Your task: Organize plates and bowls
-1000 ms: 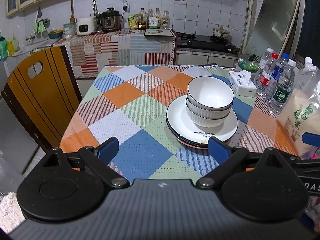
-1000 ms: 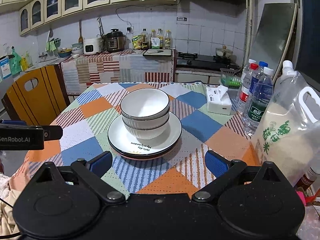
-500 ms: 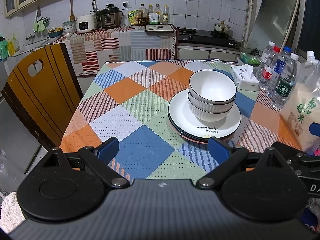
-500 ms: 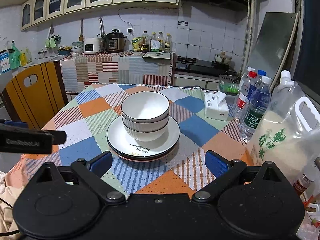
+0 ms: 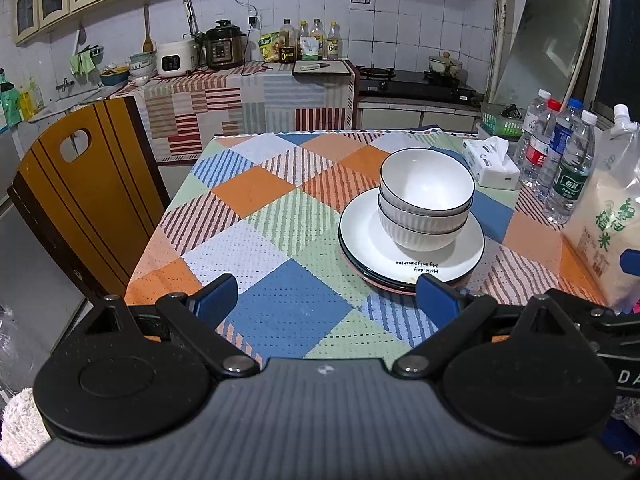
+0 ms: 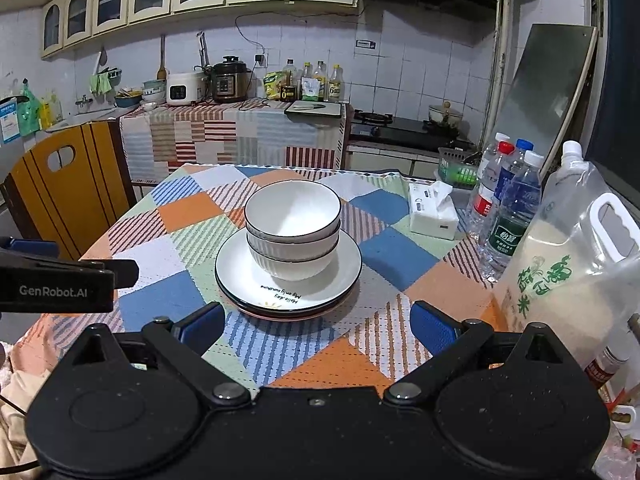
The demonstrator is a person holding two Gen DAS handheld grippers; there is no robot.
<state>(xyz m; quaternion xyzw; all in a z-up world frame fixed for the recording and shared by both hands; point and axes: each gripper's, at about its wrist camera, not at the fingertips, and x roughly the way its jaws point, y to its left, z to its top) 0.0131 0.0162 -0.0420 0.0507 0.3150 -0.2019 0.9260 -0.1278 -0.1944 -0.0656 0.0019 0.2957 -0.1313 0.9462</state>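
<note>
Two nested bowls [image 6: 293,230] sit on stacked plates [image 6: 288,280], mid-desk [image 6: 180,280], left of the tissue box [image 6: 434,212]. Left tongs [image 5: 326,294] and right tongs [image 6: 318,324]: both spread apart, empty, short of the plates.

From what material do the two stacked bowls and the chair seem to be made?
Bowls: probably glazed ceramic; white, glossy, ribbed outside, thin dark rim. Chair: looks like varnished wood; orange-brown sheen with dark stripes, though it may be laminate.
</note>
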